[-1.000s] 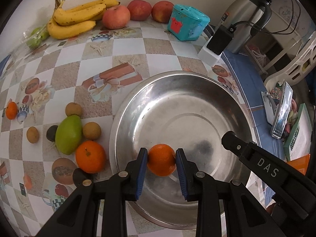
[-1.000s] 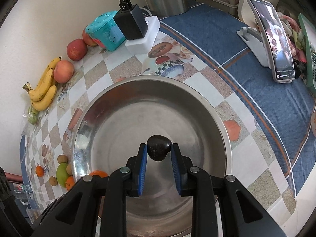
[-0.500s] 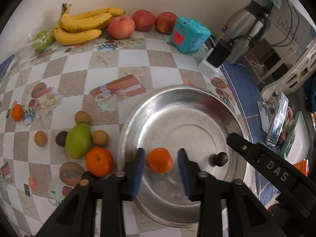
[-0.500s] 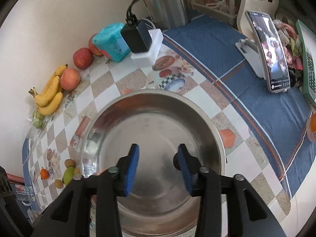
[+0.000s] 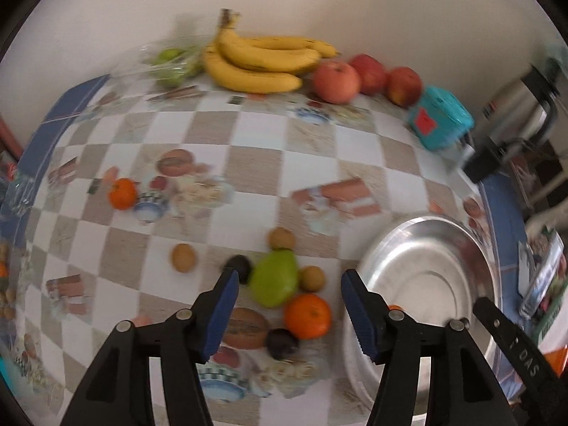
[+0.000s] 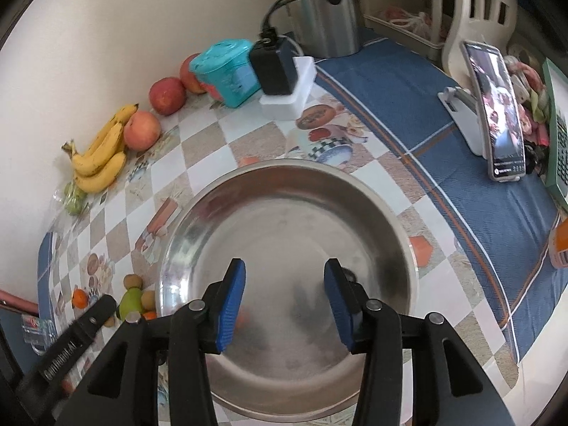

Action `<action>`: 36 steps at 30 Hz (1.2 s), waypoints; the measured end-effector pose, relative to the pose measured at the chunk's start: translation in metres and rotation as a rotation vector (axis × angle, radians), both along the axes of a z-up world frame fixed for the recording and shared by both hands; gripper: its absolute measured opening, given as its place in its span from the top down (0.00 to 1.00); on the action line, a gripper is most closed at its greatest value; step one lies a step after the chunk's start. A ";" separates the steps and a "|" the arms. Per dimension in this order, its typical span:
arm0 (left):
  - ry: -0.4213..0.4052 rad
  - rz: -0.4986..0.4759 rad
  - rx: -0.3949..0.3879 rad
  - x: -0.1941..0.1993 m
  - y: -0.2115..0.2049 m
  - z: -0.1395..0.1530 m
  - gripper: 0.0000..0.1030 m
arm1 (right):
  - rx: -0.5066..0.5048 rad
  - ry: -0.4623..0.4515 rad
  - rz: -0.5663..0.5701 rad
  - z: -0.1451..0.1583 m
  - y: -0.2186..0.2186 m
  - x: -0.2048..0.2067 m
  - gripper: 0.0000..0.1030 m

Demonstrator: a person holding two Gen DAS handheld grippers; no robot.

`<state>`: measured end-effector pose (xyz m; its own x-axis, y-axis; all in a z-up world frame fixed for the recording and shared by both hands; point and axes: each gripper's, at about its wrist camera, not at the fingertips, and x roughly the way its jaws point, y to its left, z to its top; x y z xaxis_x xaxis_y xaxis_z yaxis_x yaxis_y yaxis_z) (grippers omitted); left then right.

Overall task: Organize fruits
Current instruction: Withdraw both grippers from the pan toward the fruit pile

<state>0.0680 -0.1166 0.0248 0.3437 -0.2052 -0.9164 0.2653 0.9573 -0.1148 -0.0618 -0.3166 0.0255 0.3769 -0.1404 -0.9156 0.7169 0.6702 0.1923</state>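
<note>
Left gripper (image 5: 287,314): while its jaws widen, empty, centre them over the orange (image 5: 307,316), lower middle; right gripper (image 6: 284,305): parted, empty, above bowl (image 6: 220,191).

Checkered tablecloth (image 5: 262,163) with printed food pictures, blue-bordered, spread over the table. At its middle, a steel bowl (image 6: 358,195) as landmark. Left of bowl, in the left wrist view: a green mango (image 5: 275,278), an orange (image 5: 307,316) touching it, two dark plums (image 5: 239,266) (image 5: 282,342), three small brown fruits (image 5: 281,238) (image 5: 312,278) (image 5: 183,257). Farther left of bowl, a lone small orange (image 5: 122,193). Beyond bowl, along the wall: bananas (image 5: 262,62), bagged green fruit (image 5: 174,64), three apples (image 5: 335,76) (image 5: 369,72) (image 5: 404,85), a teal box (image 6: 225,69), a black adapter on a white block (image 6: 284,81), a metal kettle (image 6: 330,10). Right of bowl, on the blue border: a phone on a stand (image 6: 497,106).
</note>
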 end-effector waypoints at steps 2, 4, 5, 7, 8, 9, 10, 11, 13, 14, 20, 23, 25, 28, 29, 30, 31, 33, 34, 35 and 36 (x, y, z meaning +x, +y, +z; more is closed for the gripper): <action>-0.009 0.029 0.008 0.004 0.010 0.003 0.37 | -0.004 -0.002 0.019 0.001 0.005 0.003 0.54; -0.016 0.050 0.008 0.005 0.017 0.005 0.36 | -0.006 -0.008 0.043 0.003 0.012 0.007 0.54; -0.020 0.062 0.007 0.007 0.022 0.007 0.36 | -0.008 -0.010 0.058 0.005 0.017 0.009 0.54; -0.027 0.079 0.006 0.008 0.028 0.010 0.36 | -0.015 -0.014 0.077 0.007 0.023 0.012 0.54; -0.032 0.089 0.006 0.009 0.032 0.012 0.36 | -0.020 -0.015 0.087 0.008 0.026 0.013 0.54; -0.035 0.095 0.006 0.010 0.034 0.013 0.36 | -0.024 -0.019 0.098 0.010 0.029 0.014 0.54; -0.038 0.102 0.005 0.011 0.037 0.014 0.35 | -0.027 -0.021 0.105 0.011 0.032 0.015 0.54; -0.039 0.106 0.004 0.011 0.038 0.015 0.35 | -0.028 -0.023 0.109 0.012 0.033 0.016 0.54; -0.039 0.117 0.003 0.012 0.042 0.016 0.29 | -0.034 -0.026 0.117 0.014 0.036 0.017 0.54; -0.038 0.122 0.004 0.012 0.043 0.016 0.26 | -0.036 -0.027 0.119 0.014 0.037 0.017 0.54; -0.020 0.144 0.040 0.014 0.045 0.008 0.14 | -0.058 -0.007 0.145 0.009 0.042 0.021 0.38; -0.022 0.158 0.067 0.015 0.046 0.005 0.05 | -0.067 -0.001 0.154 0.007 0.044 0.023 0.27; -0.024 0.167 0.089 0.016 0.047 0.004 0.03 | -0.085 0.001 0.157 0.008 0.046 0.024 0.24; -0.028 0.175 0.094 0.017 0.050 0.003 0.03 | -0.091 -0.007 0.158 0.008 0.046 0.024 0.24; -0.027 0.177 0.092 0.017 0.051 0.003 0.03 | -0.092 -0.008 0.158 0.008 0.046 0.024 0.24; -0.029 0.180 0.091 0.017 0.052 0.003 0.01 | -0.098 -0.006 0.158 0.007 0.046 0.024 0.20; -0.033 0.181 0.093 0.017 0.052 0.003 0.00 | -0.101 -0.006 0.160 0.007 0.047 0.025 0.17; -0.050 0.179 0.100 0.017 0.052 0.004 0.00 | -0.108 -0.010 0.163 0.007 0.048 0.025 0.16; -0.056 0.177 0.104 0.017 0.052 0.004 0.00 | -0.110 -0.014 0.164 0.007 0.048 0.025 0.16; -0.062 0.175 0.106 0.017 0.052 0.004 0.00 | -0.112 -0.020 0.167 0.008 0.048 0.025 0.16; -0.067 0.173 0.105 0.017 0.053 0.005 0.00 | -0.113 -0.025 0.169 0.009 0.049 0.025 0.16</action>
